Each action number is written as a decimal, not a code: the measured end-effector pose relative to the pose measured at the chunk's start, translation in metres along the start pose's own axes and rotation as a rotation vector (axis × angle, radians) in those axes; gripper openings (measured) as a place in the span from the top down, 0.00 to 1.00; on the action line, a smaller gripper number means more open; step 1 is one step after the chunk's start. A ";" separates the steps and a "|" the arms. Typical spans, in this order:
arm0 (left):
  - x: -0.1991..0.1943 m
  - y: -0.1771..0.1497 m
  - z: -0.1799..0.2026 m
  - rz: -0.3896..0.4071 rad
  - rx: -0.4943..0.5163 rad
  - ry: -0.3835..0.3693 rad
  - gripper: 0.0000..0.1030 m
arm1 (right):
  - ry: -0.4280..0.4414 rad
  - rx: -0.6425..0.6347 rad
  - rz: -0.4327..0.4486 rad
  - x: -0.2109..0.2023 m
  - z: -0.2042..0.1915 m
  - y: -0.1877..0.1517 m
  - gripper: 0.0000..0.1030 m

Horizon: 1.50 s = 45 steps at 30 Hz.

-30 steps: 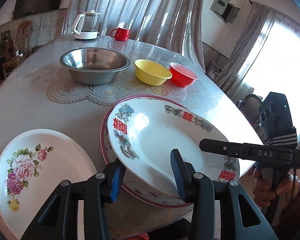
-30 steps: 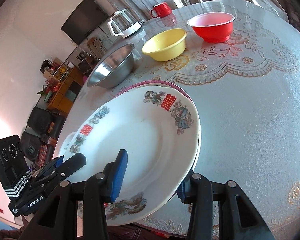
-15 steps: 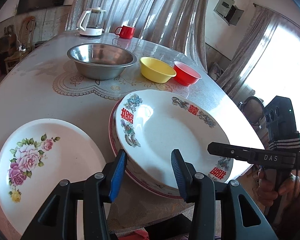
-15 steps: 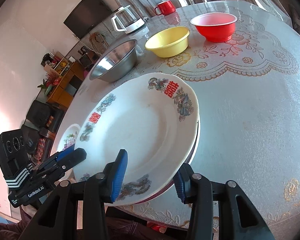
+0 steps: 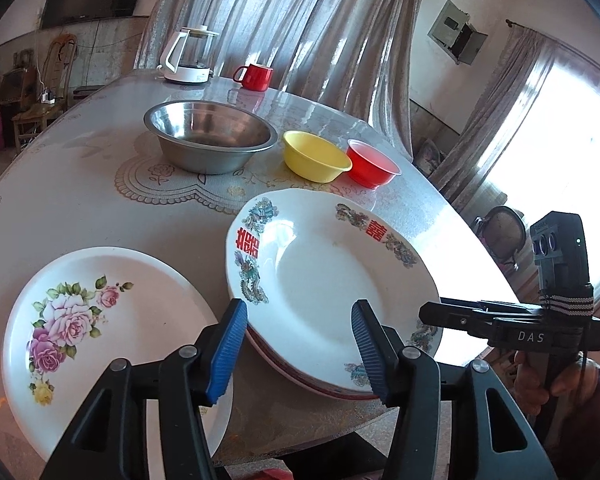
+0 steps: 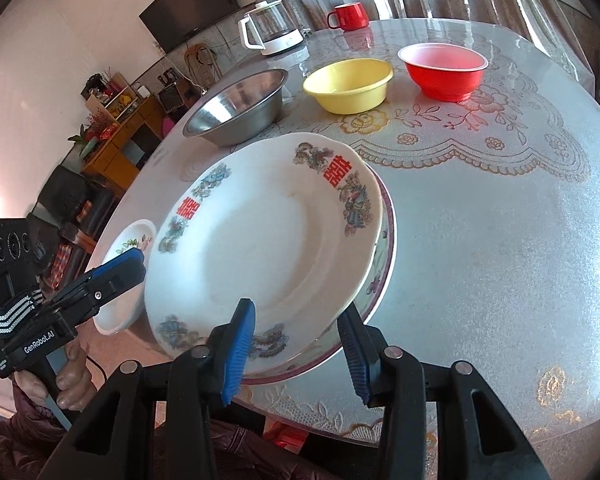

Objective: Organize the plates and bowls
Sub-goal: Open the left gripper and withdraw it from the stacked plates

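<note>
stacked near the front edge of the round table (image 5: 80,184), under its lace-patterned cover: a white plate with dragon-and-phoenix motifs and red double-happiness characters (image 5: 324,280), resting on a pink-rimmed plate (image 6: 384,256) whose edge shows beneath it. just left of the stack, apart from it, a white plate with pink roses (image 5: 96,320). farther back, in a row: a stainless steel bowl (image 5: 210,140), a yellow bowl (image 5: 314,156) and a red bowl (image 5: 370,164), the yellow and red nearly touching. at the far edge, a glass kettle on a white base (image 5: 188,58) and a red mug (image 5: 256,76).

left gripper (image 5: 298,350) open, blue-padded fingers spread either side of the stack's near rim, gripping nothing. right gripper (image 6: 300,352) open likewise, fingers astride the near edge of the same stack, clear of the rim as far as can be told. seen in each wrist view: the other gripper held beside the stack, a hand (image 6: 70,376) around its handle.
</note>
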<state>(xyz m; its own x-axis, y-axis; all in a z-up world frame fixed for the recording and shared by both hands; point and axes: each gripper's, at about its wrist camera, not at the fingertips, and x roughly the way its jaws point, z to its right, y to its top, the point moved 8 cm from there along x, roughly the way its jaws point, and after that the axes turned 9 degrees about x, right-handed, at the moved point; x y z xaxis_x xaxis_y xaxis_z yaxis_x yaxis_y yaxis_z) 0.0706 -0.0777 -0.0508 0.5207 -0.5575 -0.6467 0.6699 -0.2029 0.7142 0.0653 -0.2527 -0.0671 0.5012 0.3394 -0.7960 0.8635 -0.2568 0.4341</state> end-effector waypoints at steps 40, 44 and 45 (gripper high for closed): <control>0.039 0.020 0.000 -0.046 0.035 0.004 0.25 | -0.244 -0.078 0.125 0.005 0.021 0.033 0.76; 0.037 0.017 0.001 -0.048 0.037 0.003 0.25 | -0.250 -0.084 0.118 0.003 0.020 0.030 0.76; 0.036 0.016 0.002 -0.049 0.037 0.000 0.25 | -0.250 -0.085 0.117 0.003 0.020 0.029 0.76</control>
<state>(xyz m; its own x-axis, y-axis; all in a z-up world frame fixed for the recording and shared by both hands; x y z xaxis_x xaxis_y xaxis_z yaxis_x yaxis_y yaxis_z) 0.0994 -0.1022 -0.0619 0.4879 -0.5464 -0.6807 0.6744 -0.2592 0.6914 0.0909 -0.2776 -0.0653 0.5774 0.0760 -0.8129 0.8074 -0.2006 0.5548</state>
